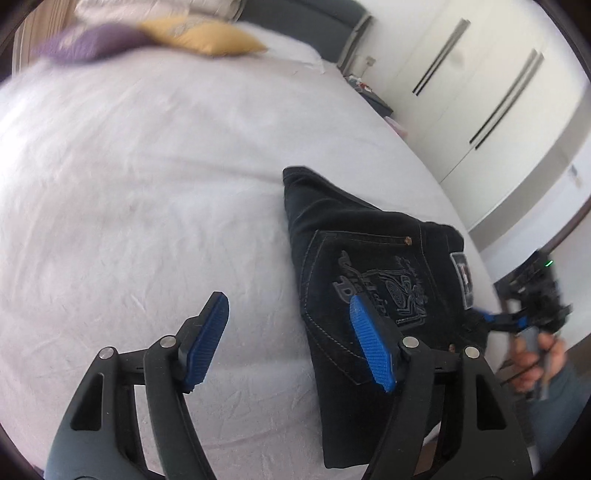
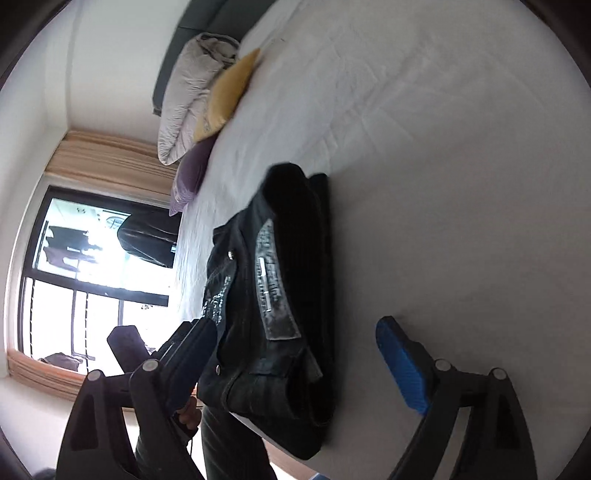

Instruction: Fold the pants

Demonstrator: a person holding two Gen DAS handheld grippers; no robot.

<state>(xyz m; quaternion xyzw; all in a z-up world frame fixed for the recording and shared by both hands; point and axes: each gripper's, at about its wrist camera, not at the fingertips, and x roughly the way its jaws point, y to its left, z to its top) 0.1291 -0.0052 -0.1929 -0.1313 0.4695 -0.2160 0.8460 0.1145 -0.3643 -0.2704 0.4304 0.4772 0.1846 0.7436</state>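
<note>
The black jeans (image 1: 369, 266) lie folded into a compact bundle near the edge of the white bed (image 1: 147, 184), back pocket with embroidery facing up. My left gripper (image 1: 288, 343) is open above the bed, its right finger over the pocket, holding nothing. My right gripper (image 1: 491, 317) shows at the jeans' waistband side. In the right wrist view the jeans (image 2: 280, 295) lie between the open fingers of my right gripper (image 2: 295, 354), with the leather waist label facing the camera. Nothing is gripped.
A yellow pillow (image 1: 207, 35), a purple pillow (image 1: 85, 42) and a folded grey duvet (image 2: 192, 96) lie at the head of the bed. White wardrobe doors (image 1: 480, 74) stand beside the bed. A window (image 2: 85, 280) is on the far wall.
</note>
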